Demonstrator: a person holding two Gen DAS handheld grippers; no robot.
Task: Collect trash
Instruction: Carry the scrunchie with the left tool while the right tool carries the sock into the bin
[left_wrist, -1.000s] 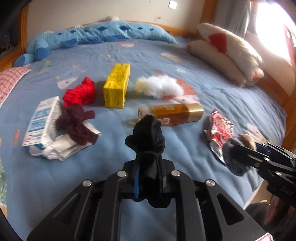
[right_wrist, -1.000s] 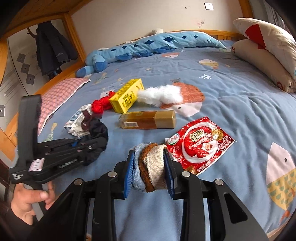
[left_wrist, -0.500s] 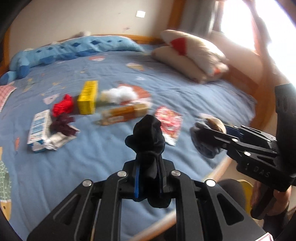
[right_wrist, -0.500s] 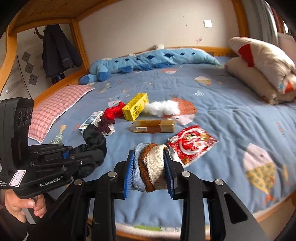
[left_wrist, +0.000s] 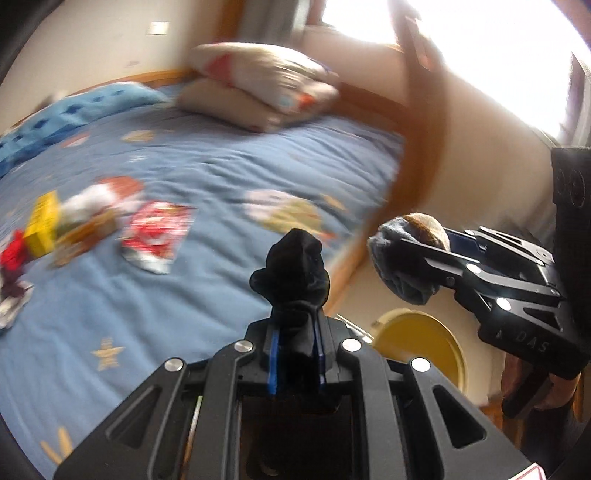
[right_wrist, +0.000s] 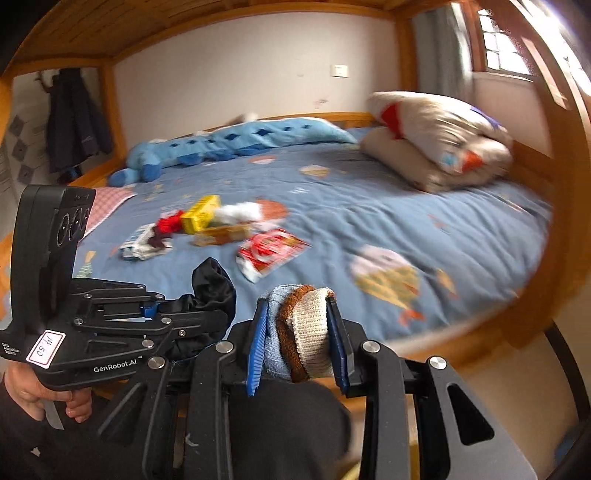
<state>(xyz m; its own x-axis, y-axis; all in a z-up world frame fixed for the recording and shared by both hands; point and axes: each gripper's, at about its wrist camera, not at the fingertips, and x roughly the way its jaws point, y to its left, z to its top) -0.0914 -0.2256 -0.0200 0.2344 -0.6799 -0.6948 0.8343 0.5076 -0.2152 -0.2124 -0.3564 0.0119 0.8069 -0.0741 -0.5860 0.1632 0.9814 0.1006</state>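
Observation:
My left gripper (left_wrist: 294, 354) is shut on a black sock bundle (left_wrist: 291, 266) that sticks up from its jaws. My right gripper (right_wrist: 299, 343) is shut on a rolled sock bundle (right_wrist: 301, 325) of blue, brown and cream knit. Both are held off the near edge of the bed (right_wrist: 369, 229). In the left wrist view the right gripper (left_wrist: 413, 258) appears at the right with its sock roll above a yellow bin (left_wrist: 421, 347) on the floor. The left gripper (right_wrist: 199, 310) shows at the left of the right wrist view.
On the blue bedspread lie a red snack wrapper (right_wrist: 269, 251), a gold box (right_wrist: 221, 234), a yellow carton (right_wrist: 201, 214), white fluff (right_wrist: 240, 210), a red sock (right_wrist: 170, 223) and a blue-white carton under dark cloth (right_wrist: 144, 247). Pillows (right_wrist: 436, 144) are stacked at the far right. A wooden bed post (left_wrist: 421, 140) stands close.
Both grippers have pulled back from the bed and swung right, each keeping its sock bundle. The bed edge, the post and the yellow bin have come into view.

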